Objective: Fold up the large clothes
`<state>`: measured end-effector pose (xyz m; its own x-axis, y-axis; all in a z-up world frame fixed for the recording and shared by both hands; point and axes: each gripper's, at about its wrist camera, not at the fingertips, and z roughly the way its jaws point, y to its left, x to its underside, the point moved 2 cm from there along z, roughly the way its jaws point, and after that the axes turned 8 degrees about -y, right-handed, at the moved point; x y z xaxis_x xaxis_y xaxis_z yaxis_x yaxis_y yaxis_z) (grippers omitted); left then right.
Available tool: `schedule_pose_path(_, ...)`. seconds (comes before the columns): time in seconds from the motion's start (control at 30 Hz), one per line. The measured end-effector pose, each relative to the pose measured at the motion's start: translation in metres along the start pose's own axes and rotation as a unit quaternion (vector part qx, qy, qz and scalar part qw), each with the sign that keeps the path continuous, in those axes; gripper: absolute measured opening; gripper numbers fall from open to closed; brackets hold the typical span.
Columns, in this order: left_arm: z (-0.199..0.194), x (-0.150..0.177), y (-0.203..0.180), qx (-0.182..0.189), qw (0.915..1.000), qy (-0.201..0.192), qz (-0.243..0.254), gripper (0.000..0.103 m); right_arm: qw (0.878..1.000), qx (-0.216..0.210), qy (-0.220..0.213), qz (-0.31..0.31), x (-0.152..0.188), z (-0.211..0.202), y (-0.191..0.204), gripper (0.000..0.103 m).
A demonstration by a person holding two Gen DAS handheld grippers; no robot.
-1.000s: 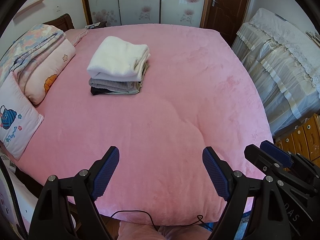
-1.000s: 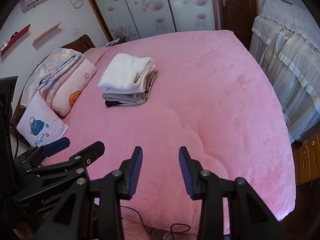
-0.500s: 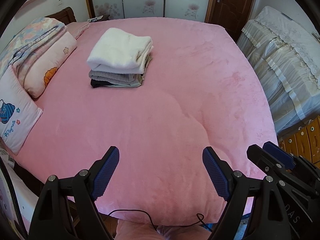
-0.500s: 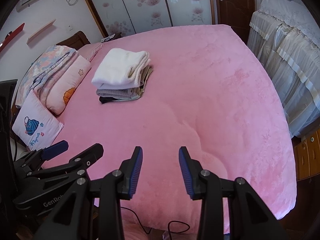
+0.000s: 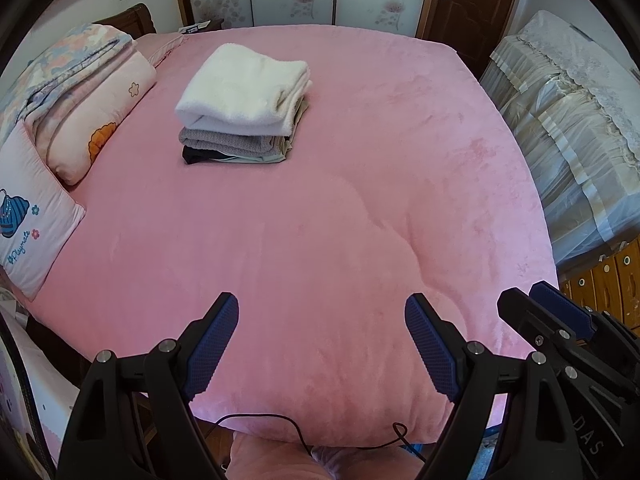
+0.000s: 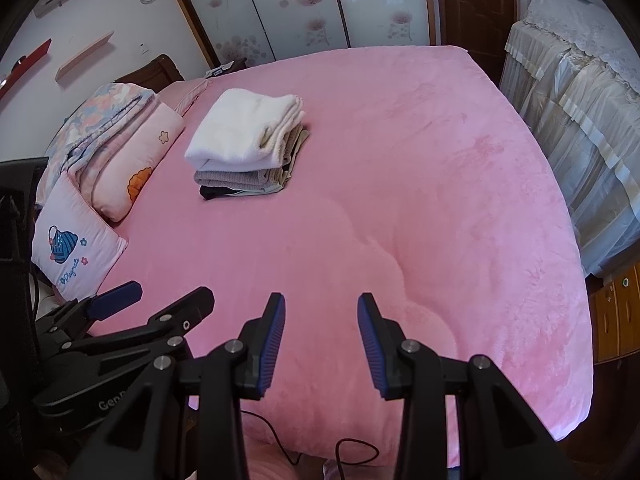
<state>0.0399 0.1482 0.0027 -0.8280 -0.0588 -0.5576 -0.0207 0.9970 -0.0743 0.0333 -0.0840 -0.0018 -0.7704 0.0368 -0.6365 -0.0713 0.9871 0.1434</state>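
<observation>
- Left claw (image 5: 322, 344): jaws wide apart, nothing between the blue ribbed pads, hovering over the near edge of the bed's pink plush blanket (image 5: 360, 208), no contact.
- Right claw (image 6: 321, 340): jaws partly apart, narrower gap than left, empty, also clear of the blanket.
- Folded clothes stack (image 5: 244, 100): fluffy white piece on top, grey and black layers beneath, on the blanket toward the far left, well apart from both claws.

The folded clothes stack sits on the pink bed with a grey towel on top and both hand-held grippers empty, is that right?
Not quite. The top piece of the folded clothes stack is white; the grey one lies under it, as the left wrist view shows. The stack does sit on the pink bed, and the left hand-held gripper and right hand-held gripper are both empty.
</observation>
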Motion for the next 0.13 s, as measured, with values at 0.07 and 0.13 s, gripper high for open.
schedule_pose_path(0.07,0.0002,0.0006,-0.0006,0.0,1.0,0.001,-0.001,0.084,1.0,-0.001,0.001,-0.001,0.0,0.0001,-0.0002,0.038)
schedule_pose_path(0.13,0.0004,0.0008,0.0005,0.0,1.0,0.001,-0.002,0.084,1.0,-0.002,0.001,0.0,0.0002,0.0,0.0,0.038)
